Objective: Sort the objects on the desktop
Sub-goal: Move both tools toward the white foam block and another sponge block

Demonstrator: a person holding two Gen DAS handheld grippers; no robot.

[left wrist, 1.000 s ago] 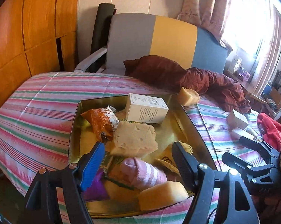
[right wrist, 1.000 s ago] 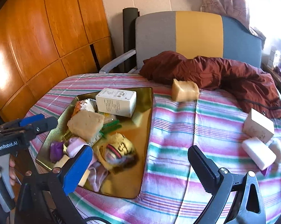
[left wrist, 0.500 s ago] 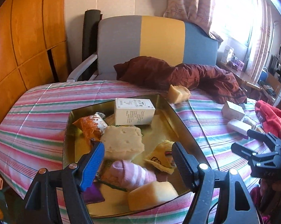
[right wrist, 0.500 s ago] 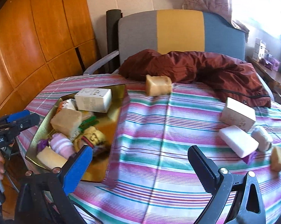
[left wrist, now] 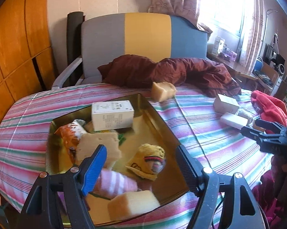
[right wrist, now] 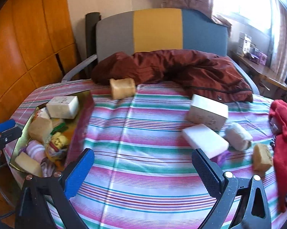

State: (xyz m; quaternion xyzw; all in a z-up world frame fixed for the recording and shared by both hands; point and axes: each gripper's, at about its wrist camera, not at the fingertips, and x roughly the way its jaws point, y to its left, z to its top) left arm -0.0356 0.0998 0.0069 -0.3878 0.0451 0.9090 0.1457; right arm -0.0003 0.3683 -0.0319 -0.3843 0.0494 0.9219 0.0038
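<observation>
White sponge [right wrist: 205,140] lies just beyond right claw [right wrist: 143,168].

Striped bedspread [right wrist: 143,152] — gold tray [left wrist: 162,126], white boxes, sponges, maroon jacket [right wrist: 181,66].

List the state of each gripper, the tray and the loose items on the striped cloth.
left gripper: open, empty, over the tray
right gripper: open, empty, over the cloth
gold tray: holding several items
white box: lying on cloth
white sponge: flat on cloth
tan sponge: on cloth beside the jacket
</observation>
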